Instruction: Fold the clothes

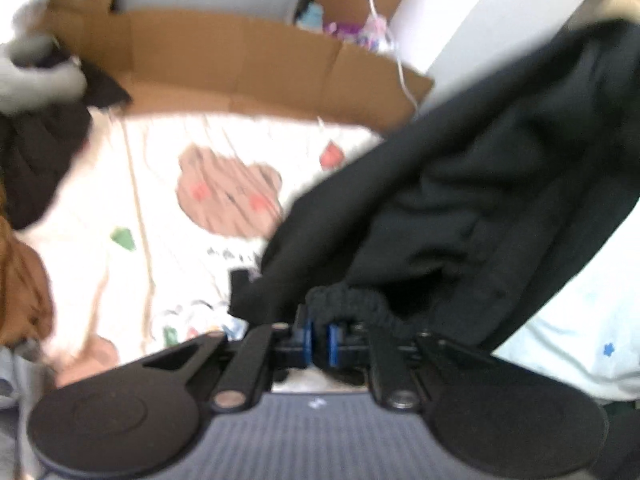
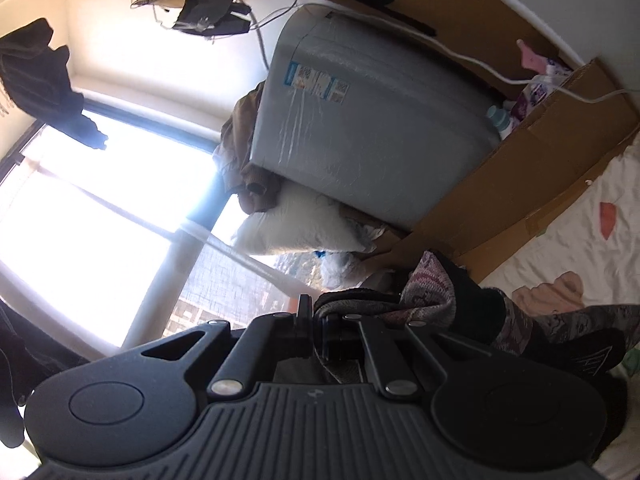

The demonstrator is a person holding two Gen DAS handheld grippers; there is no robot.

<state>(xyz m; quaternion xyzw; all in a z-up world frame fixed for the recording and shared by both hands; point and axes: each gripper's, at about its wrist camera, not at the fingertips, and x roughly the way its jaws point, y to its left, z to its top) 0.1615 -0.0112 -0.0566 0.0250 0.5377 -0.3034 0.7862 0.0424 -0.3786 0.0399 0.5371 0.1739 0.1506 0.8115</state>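
My left gripper [image 1: 320,338] is shut on the gathered elastic edge of a black garment [image 1: 480,184]. The garment hangs up and to the right above the white bear-print sheet [image 1: 168,208]. My right gripper [image 2: 318,334] is shut on fabric with a black outside and a pink-grey patterned inside [image 2: 430,292]. That fabric trails off to the right over the sheet [image 2: 580,240]. The right wrist view is tilted sideways. Whether both grippers hold the same garment cannot be told.
A cardboard panel [image 1: 240,60] borders the sheet at the back. Dark, grey and brown clothes [image 1: 36,152] lie piled at the left. A grey plastic-wrapped box [image 2: 360,120], a white pillow [image 2: 304,220] and a bright window [image 2: 100,200] show in the right wrist view.
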